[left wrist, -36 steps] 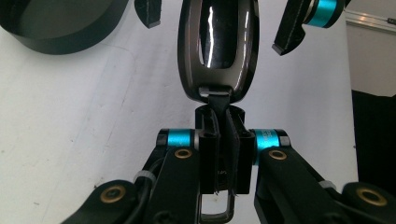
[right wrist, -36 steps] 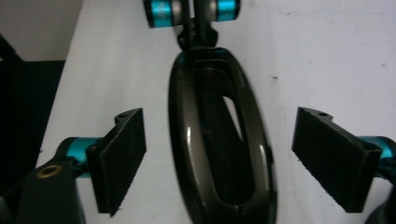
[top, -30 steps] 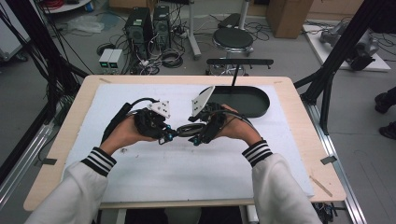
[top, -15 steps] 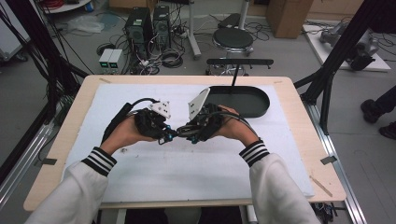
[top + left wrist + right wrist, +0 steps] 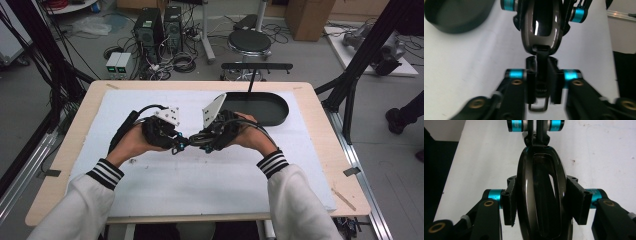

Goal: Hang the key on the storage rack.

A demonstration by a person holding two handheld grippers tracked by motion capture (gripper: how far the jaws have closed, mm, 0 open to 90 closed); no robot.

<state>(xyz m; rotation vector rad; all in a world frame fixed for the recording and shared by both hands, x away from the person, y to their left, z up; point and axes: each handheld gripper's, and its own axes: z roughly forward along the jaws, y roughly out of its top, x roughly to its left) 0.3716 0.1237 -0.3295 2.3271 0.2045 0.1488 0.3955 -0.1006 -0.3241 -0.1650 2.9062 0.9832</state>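
A glossy dark oval fob point(image 5: 539, 182) with a narrow tab on one end hangs above the white table cover between both grippers. My right gripper point(image 5: 541, 203) is shut on the fob's wide body, one pad on each side. My left gripper point(image 5: 541, 75) is shut on the fob's tab point(image 5: 542, 56), and a small metal loop point(image 5: 537, 108) shows between its jaws. In the high view the left gripper point(image 5: 176, 145) and the right gripper point(image 5: 201, 138) meet tip to tip at mid-table. The fob itself is hard to make out there.
A black oval tray point(image 5: 267, 107) lies at the far right of the white cover point(image 5: 200, 185), just behind the right hand. Dark frame posts stand off the table at both sides. A stool point(image 5: 249, 41) and computer boxes sit on the floor beyond.
My right hand has edged slightly left toward the left gripper. Both grips are unchanged.
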